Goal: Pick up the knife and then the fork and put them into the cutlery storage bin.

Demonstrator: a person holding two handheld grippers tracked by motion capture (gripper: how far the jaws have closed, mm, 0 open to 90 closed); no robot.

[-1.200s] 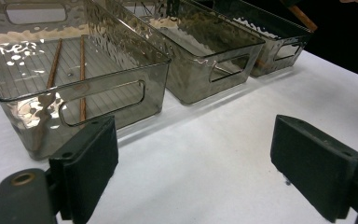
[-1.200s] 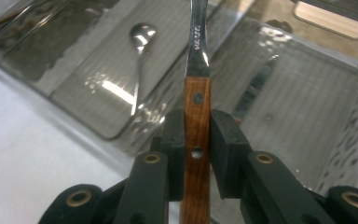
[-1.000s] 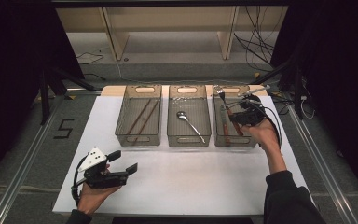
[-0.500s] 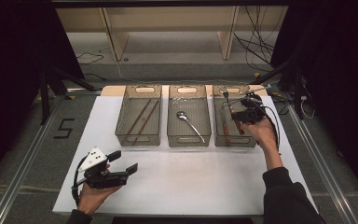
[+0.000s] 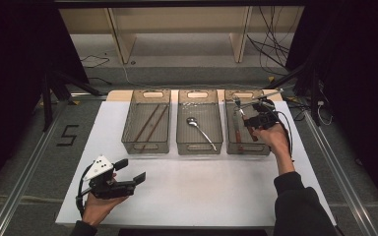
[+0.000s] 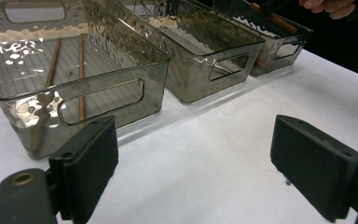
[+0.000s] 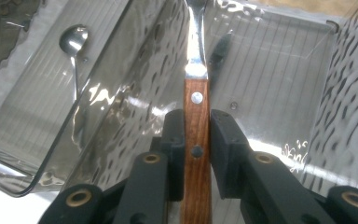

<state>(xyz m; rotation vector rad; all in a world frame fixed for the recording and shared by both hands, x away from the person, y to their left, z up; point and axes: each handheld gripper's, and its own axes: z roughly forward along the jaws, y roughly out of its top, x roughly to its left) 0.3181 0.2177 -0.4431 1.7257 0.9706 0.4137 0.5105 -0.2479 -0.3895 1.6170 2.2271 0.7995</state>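
Note:
Three smoked clear bins stand in a row at the back of the white table (image 5: 216,191). Over the right bin (image 5: 265,148), my right gripper (image 5: 248,121) (image 7: 196,123) is shut on the riveted wooden handle of a metal utensil (image 7: 196,93) (image 5: 236,123). Its metal end points away into the bin, tip out of frame. The middle bin (image 5: 199,146) holds a spoon (image 5: 199,130) (image 7: 73,39). Two chopsticks (image 5: 150,123) (image 6: 80,65) lie in the left bin (image 5: 145,146) (image 6: 107,93). My left gripper (image 5: 133,170) (image 6: 203,154) rests open at the table's front left, jaws wide apart with nothing between them.
A wide stretch of white table surface lies between the bins and the front edge. Beyond the table are wooden shelf legs (image 5: 119,42) and loose cables (image 5: 270,49) on the floor. A "5" marking (image 5: 68,135) sits left of the table.
The right gripper has shifted only slightly over the right bin, still shut on the utensil. The left hand and its gripper have not moved.

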